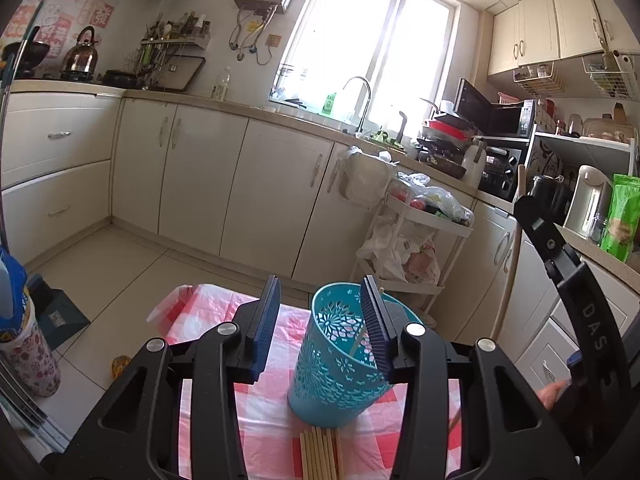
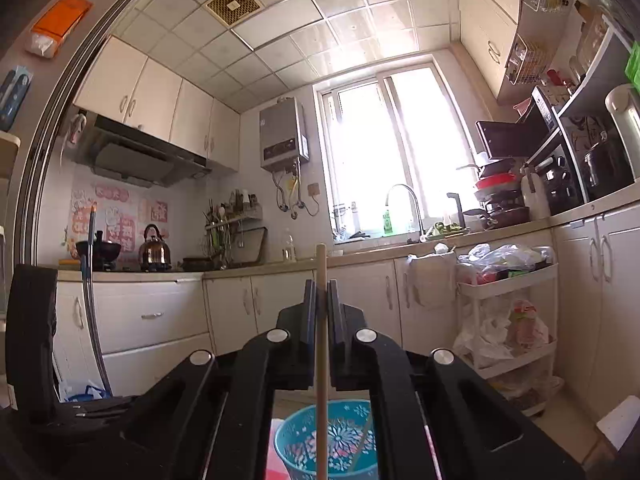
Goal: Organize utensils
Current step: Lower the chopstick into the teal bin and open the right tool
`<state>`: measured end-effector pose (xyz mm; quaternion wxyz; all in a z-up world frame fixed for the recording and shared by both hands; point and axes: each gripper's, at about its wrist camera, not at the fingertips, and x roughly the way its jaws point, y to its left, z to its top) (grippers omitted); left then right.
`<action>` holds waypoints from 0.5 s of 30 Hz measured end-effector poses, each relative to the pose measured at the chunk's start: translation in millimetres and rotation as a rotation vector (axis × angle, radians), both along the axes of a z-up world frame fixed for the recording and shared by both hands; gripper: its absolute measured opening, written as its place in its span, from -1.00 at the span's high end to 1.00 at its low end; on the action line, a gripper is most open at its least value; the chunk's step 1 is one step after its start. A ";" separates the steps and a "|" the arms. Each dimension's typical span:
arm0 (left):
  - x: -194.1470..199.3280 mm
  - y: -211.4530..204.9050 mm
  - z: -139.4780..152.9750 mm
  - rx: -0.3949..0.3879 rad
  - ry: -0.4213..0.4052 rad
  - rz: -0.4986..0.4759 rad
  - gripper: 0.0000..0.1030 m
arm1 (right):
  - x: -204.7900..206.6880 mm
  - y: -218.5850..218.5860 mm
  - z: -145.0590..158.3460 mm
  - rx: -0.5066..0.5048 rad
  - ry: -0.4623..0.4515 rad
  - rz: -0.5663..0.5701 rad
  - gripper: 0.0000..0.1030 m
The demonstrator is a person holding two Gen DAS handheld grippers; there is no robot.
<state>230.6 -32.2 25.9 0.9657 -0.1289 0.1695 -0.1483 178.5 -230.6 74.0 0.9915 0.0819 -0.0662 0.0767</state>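
A teal cut-out utensil cup (image 1: 336, 364) stands on the red-checked tablecloth (image 1: 272, 420) with one chopstick (image 1: 357, 342) leaning inside it. Several wooden chopsticks (image 1: 320, 456) lie flat in a row just in front of it. My left gripper (image 1: 320, 320) is open. Its right pad overlaps the cup's rim and its left pad is clear of the cup. My right gripper (image 2: 321, 296) is shut on an upright wooden chopstick (image 2: 321, 264), whose lower end hangs over the cup's mouth (image 2: 344, 440). In the left wrist view the right gripper (image 1: 520, 204) rises at the right with that chopstick (image 1: 516, 248).
A white trolley (image 1: 452, 228) stuffed with plastic bags stands past the table's far edge. Cream cabinets (image 1: 200, 184) line the back wall and the right side. A floral tumbler (image 1: 28, 356) stands at the left. A person's hand (image 1: 554, 394) shows behind the right gripper.
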 end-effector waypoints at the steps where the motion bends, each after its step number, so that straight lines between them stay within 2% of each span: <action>1: 2.2 0.1 1.0 -0.003 -0.001 0.002 0.23 | 2.7 -0.4 0.7 0.009 -0.002 0.009 0.88; 7: 12.0 -1.8 1.7 -0.004 -0.007 0.019 0.21 | 25.2 -10.4 -1.5 0.089 -0.015 0.057 0.88; 15: 19.9 -7.8 -10.7 0.009 0.016 0.021 0.21 | 48.1 -25.2 -18.4 0.174 0.028 0.085 0.88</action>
